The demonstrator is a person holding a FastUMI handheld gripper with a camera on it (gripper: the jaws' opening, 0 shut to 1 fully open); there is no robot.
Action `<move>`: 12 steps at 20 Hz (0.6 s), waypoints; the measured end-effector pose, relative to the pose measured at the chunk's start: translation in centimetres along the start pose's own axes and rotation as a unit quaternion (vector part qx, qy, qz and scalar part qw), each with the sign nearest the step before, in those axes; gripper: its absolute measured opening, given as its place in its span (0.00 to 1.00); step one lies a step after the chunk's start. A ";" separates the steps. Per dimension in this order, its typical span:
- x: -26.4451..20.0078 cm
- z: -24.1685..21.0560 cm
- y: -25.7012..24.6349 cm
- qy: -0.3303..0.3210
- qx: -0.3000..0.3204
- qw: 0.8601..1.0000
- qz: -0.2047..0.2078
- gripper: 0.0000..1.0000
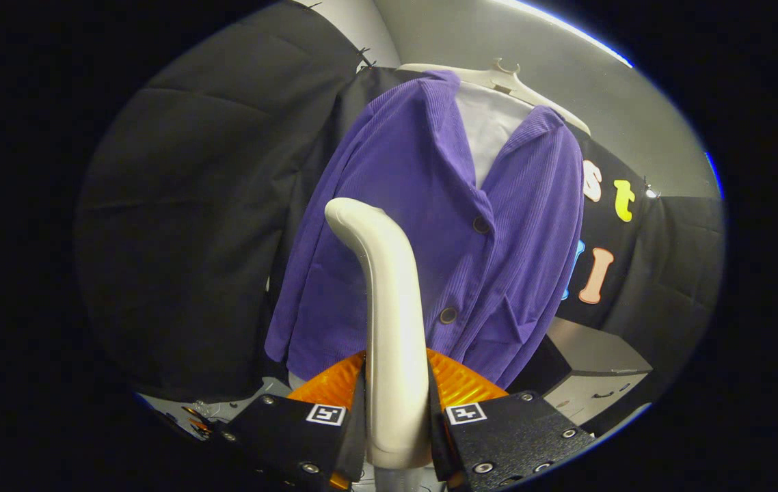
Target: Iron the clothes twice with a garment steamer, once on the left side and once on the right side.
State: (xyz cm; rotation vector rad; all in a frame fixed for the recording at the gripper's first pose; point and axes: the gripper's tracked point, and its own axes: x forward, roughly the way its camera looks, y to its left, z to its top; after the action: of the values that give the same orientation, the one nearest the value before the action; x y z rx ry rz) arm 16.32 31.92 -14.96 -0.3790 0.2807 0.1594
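A purple corduroy jacket [423, 225] hangs on a cream hanger [505, 78] over a white shirt [488, 130], just beyond the fingers. My gripper [396, 417] is shut on the cream handle of the garment steamer [389, 307], which rises between the fingers and bends left at its top, in front of the jacket's left half. Whether the steamer head touches the cloth I cannot tell. An orange translucent part [461, 386] of the steamer shows behind the handle, at the jacket's hem.
Black cloth [184, 225] lines the booth to the left and right of the jacket. A grey cabinet [594, 369] stands low to the right of the jacket. A grey surface with small items [204, 413] lies low on the left.
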 end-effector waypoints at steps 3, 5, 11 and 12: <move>-0.1 -2.2 0.7 0.010 -0.004 1.000 0.005 0.39; -0.1 -3.7 1.6 0.027 0.003 0.999 0.019 0.39; -0.7 -8.0 2.6 0.063 0.022 0.997 0.041 0.39; -0.7 -9.1 3.0 0.077 0.028 0.995 0.051 0.39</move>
State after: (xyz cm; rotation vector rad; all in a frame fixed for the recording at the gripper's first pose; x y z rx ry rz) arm 12.83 31.06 -23.87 -0.3213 0.4568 0.2219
